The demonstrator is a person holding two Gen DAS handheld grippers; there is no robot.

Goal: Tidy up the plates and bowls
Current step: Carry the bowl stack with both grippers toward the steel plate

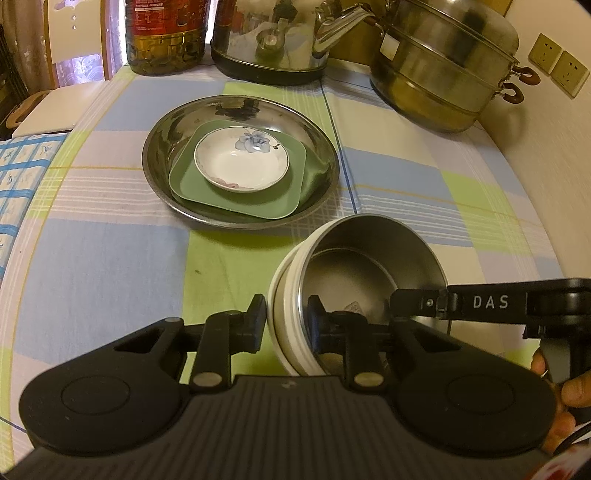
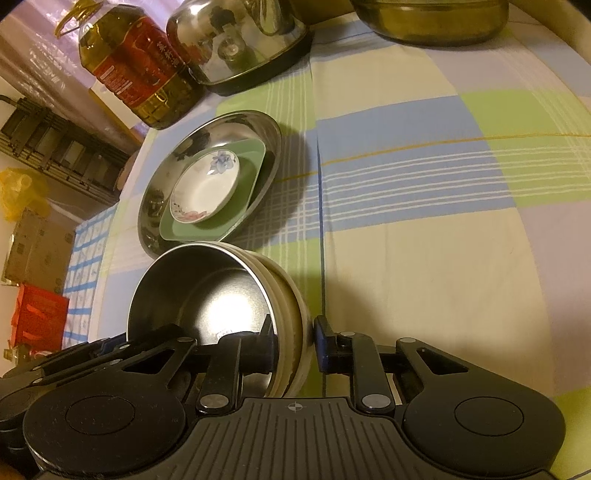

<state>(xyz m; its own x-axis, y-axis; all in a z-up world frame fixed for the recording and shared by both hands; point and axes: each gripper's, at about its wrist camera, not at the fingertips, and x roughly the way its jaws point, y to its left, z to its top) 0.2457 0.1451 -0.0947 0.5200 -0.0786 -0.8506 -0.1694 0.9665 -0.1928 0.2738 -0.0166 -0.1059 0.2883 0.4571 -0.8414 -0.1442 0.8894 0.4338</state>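
A steel-lined bowl with a white outer wall (image 1: 354,269) (image 2: 207,291) is held tilted above the table. My left gripper (image 1: 288,317) is shut on its left wall, one finger inside, one outside. My right gripper (image 2: 293,343) is shut on the opposite wall; it also shows in the left wrist view (image 1: 413,306). Beyond the bowl sits a large steel plate (image 1: 162,162) (image 2: 236,125) holding a green square plate (image 1: 207,192) (image 2: 207,225) with a small white flowered dish (image 1: 240,162) (image 2: 203,184) on top.
At the back of the checked tablecloth (image 1: 92,258) stand an oil bottle (image 1: 166,33) (image 2: 136,70), a steel kettle (image 1: 273,37) (image 2: 236,40) and a stacked steel steamer pot (image 1: 447,66) (image 2: 432,18). The wall with sockets (image 1: 557,70) is at the right.
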